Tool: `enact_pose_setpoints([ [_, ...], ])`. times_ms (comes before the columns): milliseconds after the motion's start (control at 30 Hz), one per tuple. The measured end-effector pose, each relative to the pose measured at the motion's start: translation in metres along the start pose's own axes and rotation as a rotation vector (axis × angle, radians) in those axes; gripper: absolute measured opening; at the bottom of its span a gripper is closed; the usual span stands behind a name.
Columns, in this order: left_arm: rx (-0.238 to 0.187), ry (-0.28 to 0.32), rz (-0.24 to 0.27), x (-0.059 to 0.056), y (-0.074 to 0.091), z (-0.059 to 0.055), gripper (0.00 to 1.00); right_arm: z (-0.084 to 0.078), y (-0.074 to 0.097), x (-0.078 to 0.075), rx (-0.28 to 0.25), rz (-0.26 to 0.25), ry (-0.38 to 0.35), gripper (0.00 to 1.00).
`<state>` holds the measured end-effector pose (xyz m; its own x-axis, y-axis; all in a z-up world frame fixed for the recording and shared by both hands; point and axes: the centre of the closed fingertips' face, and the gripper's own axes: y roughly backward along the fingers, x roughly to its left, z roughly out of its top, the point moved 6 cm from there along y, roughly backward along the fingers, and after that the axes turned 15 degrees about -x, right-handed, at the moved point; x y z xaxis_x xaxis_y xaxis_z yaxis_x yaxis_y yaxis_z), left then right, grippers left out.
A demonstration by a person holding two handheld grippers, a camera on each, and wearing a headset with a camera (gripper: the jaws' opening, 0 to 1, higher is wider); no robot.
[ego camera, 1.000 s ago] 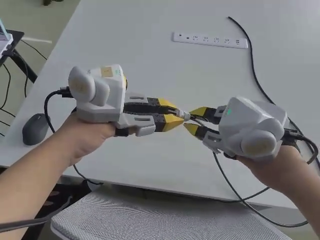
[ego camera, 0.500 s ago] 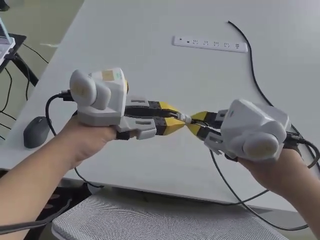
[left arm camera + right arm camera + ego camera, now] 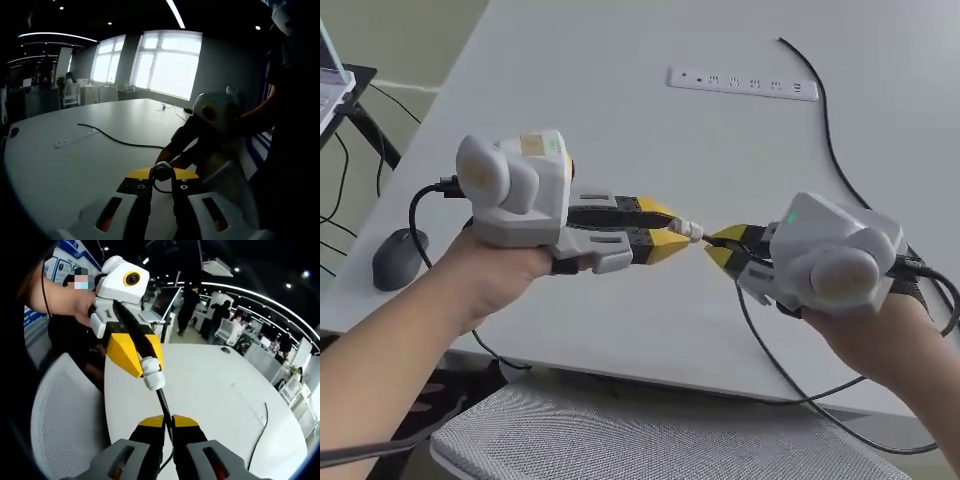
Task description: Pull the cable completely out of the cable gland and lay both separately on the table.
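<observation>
Now | left hand-held gripper (image 3: 682,237) clamps cable gland (image 3: 152,372) | right hand-held gripper (image 3: 718,246) clamps cable (image 3: 164,407) | gap wider than before

The cable gland (image 3: 152,374) looks like smooth white plastic, the cable (image 3: 164,407) like matt black rubber. The left gripper (image 3: 682,236) and right gripper (image 3: 722,246) have matt pale-grey plastic shells. The table (image 3: 620,120) is smooth, matt white; the chair (image 3: 620,440) is grey mesh.
</observation>
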<state>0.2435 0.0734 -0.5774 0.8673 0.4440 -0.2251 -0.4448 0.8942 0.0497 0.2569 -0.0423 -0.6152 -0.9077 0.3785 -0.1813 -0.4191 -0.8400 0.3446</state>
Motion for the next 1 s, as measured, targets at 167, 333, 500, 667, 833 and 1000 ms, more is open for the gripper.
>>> enact_pose_setpoints([
  [167,0.000,-0.001,-0.007,-0.003,-0.001,-0.002,0.15,-0.004,0.001,0.001,0.011,-0.005,-0.022,0.00],
  [333,-0.007,0.006,-0.004,-0.004,0.001,-0.002,0.15,-0.009,0.002,0.000,0.025,-0.014,-0.024,0.00],
  [500,-0.011,0.015,0.005,-0.003,0.005,-0.003,0.15,-0.019,0.004,-0.007,0.042,-0.034,-0.032,0.00],
  [667,-0.002,0.016,0.004,-0.005,0.005,-0.006,0.15,-0.020,0.006,-0.012,0.045,-0.047,-0.032,0.00],
  [833,-0.006,0.015,0.005,-0.005,0.001,-0.004,0.15,-0.018,0.006,-0.013,0.038,-0.044,-0.030,0.00],
  [1000,-0.004,0.013,0.011,-0.004,0.000,-0.006,0.15,-0.015,0.003,-0.016,0.032,-0.040,-0.030,0.00],
])
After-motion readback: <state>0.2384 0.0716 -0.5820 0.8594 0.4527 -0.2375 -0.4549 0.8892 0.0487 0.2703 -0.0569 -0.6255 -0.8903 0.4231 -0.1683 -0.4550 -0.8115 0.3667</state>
